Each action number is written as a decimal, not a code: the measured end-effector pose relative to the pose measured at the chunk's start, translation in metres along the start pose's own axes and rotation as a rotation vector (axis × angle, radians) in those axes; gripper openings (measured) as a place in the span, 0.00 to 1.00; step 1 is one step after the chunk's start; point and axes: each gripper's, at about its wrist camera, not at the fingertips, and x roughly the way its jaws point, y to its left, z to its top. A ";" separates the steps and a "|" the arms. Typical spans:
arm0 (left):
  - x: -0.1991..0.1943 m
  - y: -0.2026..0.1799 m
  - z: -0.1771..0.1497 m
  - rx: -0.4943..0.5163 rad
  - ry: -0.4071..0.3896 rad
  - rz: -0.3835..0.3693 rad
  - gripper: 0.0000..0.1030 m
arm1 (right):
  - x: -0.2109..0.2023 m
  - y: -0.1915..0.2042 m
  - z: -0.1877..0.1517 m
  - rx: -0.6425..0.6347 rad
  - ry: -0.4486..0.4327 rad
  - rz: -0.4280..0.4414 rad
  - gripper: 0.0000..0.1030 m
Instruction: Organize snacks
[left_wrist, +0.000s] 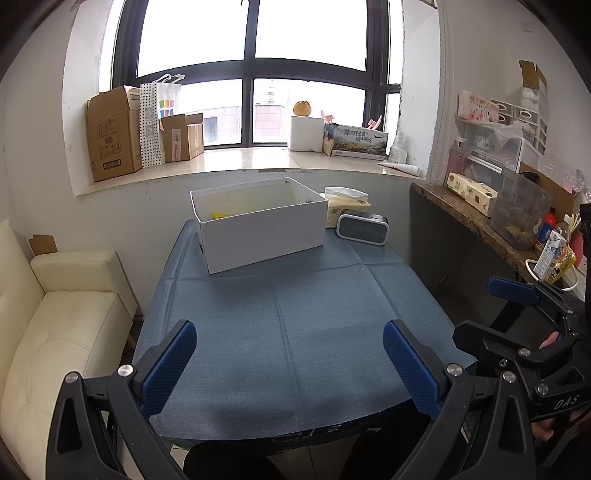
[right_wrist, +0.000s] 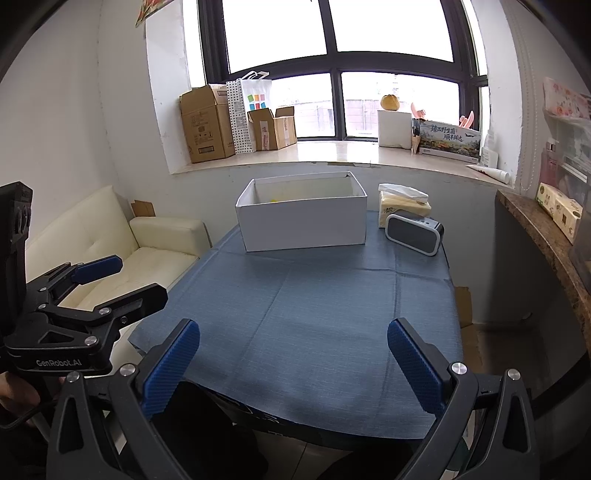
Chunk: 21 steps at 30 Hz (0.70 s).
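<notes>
A white open box (left_wrist: 258, 229) (right_wrist: 303, 218) stands at the far side of the blue-clothed table (left_wrist: 295, 325) (right_wrist: 306, 317). Inside it a bit of a yellow snack packet (left_wrist: 220, 215) (right_wrist: 274, 200) shows above the wall; the rest of the inside is hidden. My left gripper (left_wrist: 290, 354) is open over the table's near edge, holding nothing. My right gripper (right_wrist: 293, 356) is open too, also at the near edge, with nothing between its fingers. Each gripper appears at the side of the other's view.
A tissue pack (left_wrist: 345, 205) (right_wrist: 402, 205) and a grey speaker (left_wrist: 362, 229) (right_wrist: 413, 232) sit right of the box. A cream sofa (left_wrist: 55, 317) (right_wrist: 122, 254) is on the left, a cluttered counter (left_wrist: 480, 221) on the right. Cardboard boxes (left_wrist: 114, 133) line the windowsill.
</notes>
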 end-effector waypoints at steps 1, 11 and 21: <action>0.000 0.000 0.000 0.001 -0.001 0.001 1.00 | 0.000 0.000 0.000 -0.001 0.000 0.002 1.00; 0.000 0.001 0.000 0.001 -0.002 -0.002 1.00 | 0.000 -0.001 0.000 -0.001 0.002 0.004 1.00; -0.002 0.000 -0.001 0.005 0.000 -0.005 1.00 | -0.001 0.001 -0.001 -0.005 -0.001 0.005 1.00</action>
